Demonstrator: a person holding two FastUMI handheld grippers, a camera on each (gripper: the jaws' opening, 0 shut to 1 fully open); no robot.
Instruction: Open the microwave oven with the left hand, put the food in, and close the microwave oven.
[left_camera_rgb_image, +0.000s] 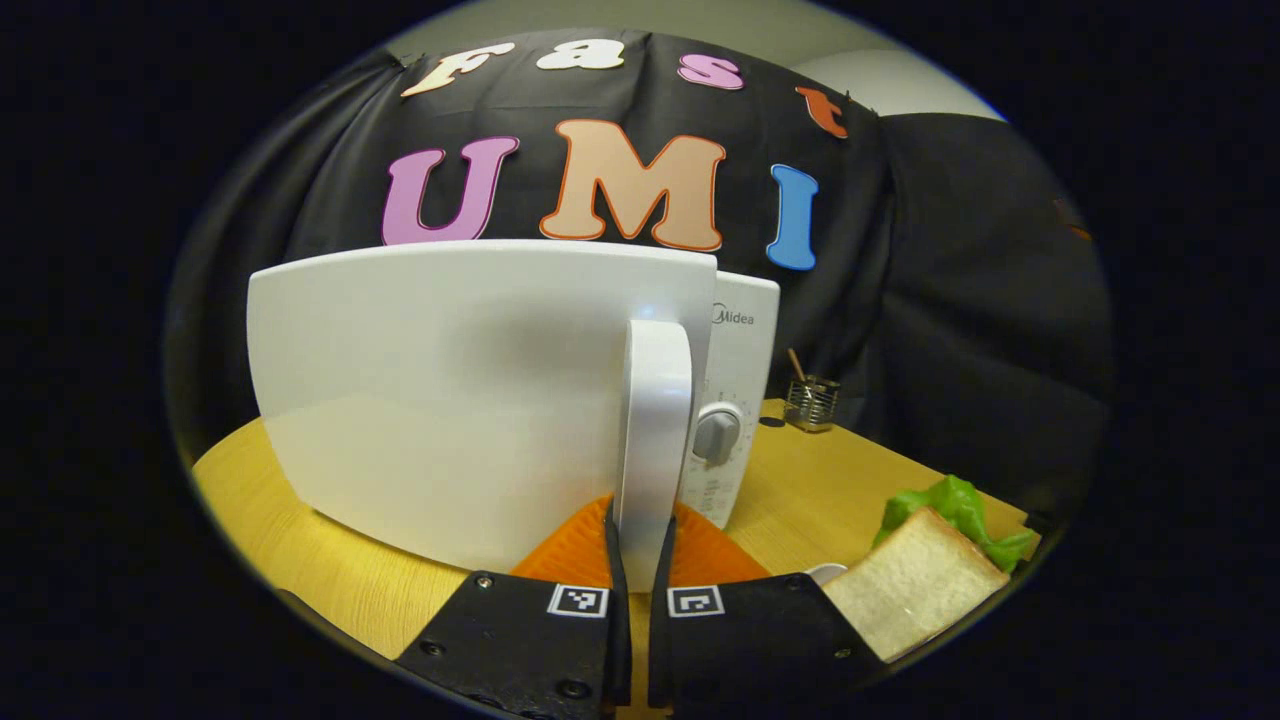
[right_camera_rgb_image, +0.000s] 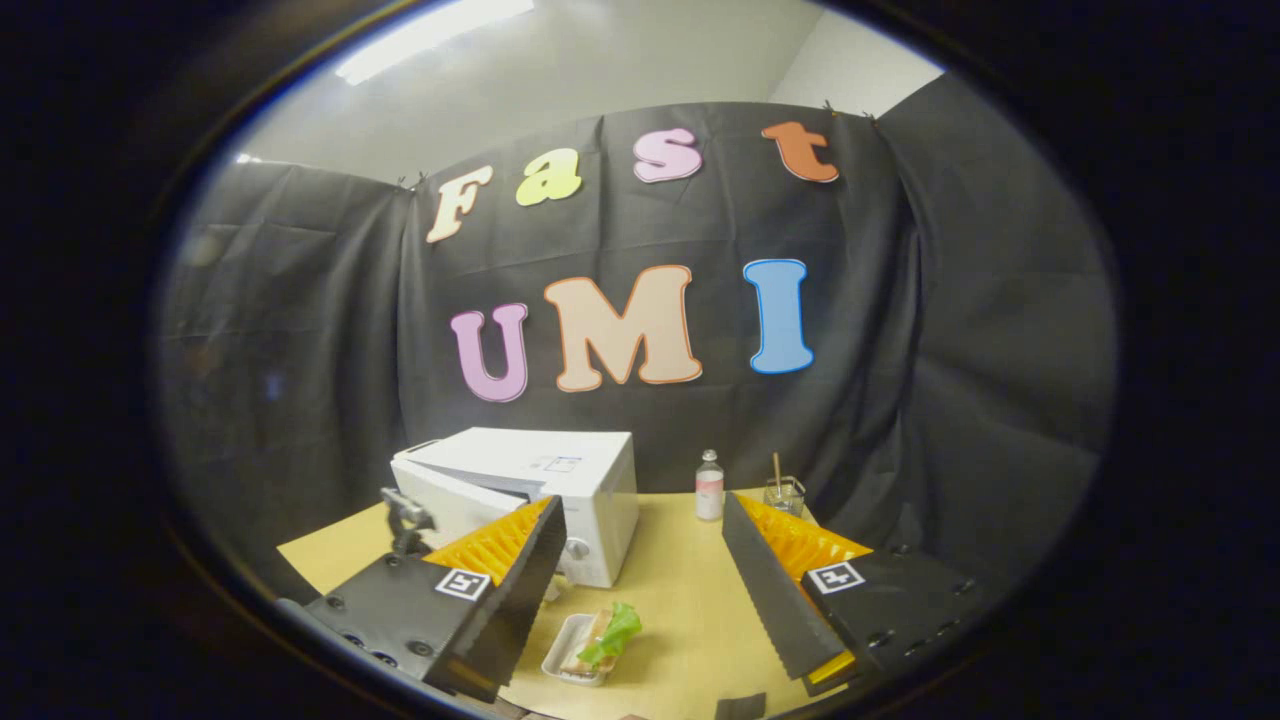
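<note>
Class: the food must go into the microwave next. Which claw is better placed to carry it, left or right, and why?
Right. The right claw hangs open above the sandwich on its tray, holding nothing, while the left claw is shut on the microwave door handle.

— We see even indoor light; in the right gripper view a ceiling lamp (right_camera_rgb_image: 430, 35) glows top left, blown out.

— We agree. In the left gripper view the microwave door (left_camera_rgb_image: 450, 390) shines white with a soft gradient, darker lower down. Fisheye bends its edges.

— Rims look dim and slightly soft; the table (right_camera_rgb_image: 680, 600) stays sharp.
</note>
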